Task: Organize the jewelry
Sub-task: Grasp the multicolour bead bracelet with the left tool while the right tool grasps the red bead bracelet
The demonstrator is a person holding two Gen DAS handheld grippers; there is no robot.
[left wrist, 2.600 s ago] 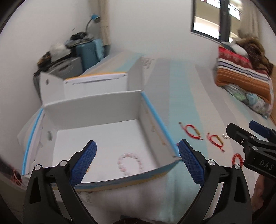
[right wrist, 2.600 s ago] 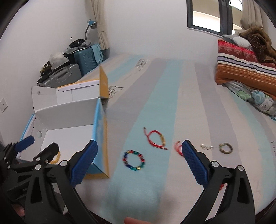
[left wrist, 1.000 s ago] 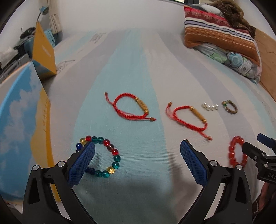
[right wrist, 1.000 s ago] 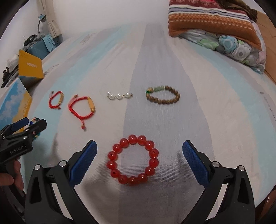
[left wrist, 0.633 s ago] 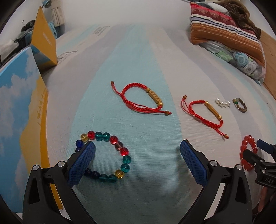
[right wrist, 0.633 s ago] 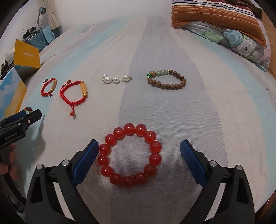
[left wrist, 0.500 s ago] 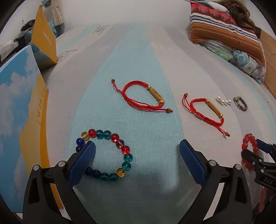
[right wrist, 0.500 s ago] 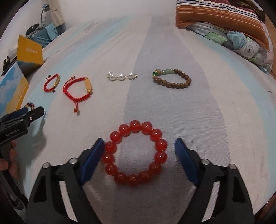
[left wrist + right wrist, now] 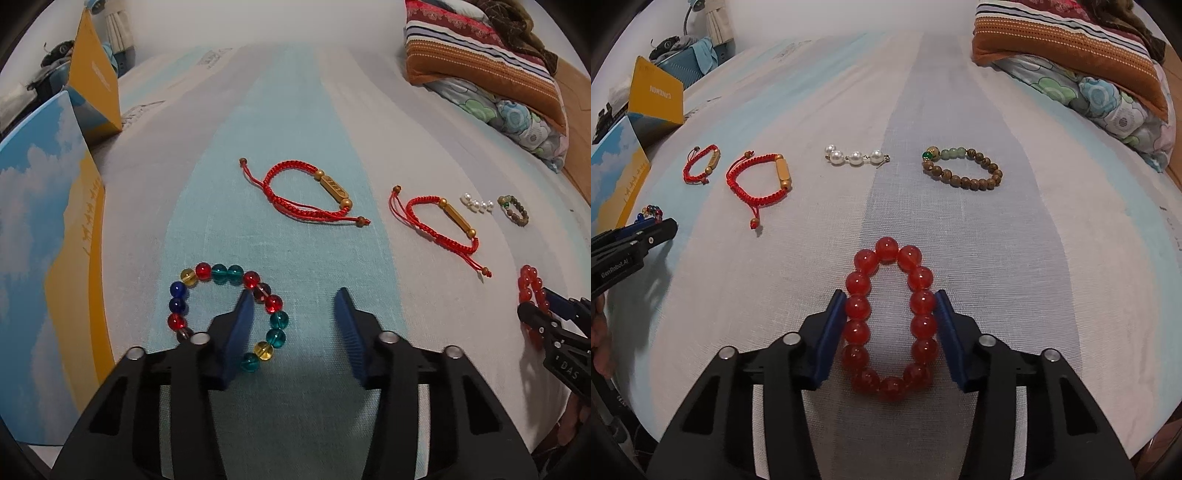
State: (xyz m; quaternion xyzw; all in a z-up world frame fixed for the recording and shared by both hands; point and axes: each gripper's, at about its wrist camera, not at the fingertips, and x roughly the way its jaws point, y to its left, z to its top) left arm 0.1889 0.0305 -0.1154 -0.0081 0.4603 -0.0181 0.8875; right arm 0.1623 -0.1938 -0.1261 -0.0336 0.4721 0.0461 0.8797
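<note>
My right gripper (image 9: 890, 306) is shut on the red bead bracelet (image 9: 891, 317), squeezing it into an oval on the striped bed sheet. My left gripper (image 9: 293, 308) is half closed with its left finger inside the multicolour bead bracelet (image 9: 225, 314) and its right finger outside; the jaws do not pinch the beads. Two red cord bracelets (image 9: 310, 195) (image 9: 439, 225), a pearl piece (image 9: 855, 157) and a brown wooden bead bracelet (image 9: 964, 170) lie further out on the sheet.
An open cardboard box with a sky-print side (image 9: 40, 221) stands at the left, its orange flap (image 9: 96, 81) up. Folded blankets (image 9: 1071, 48) lie at the far right. The bed's edge runs close below the grippers.
Both grippers have closed in from wide open. The right one has pinched the red bracelet into an oval. The left one has narrowed over the right side of the multicolour bracelet.
</note>
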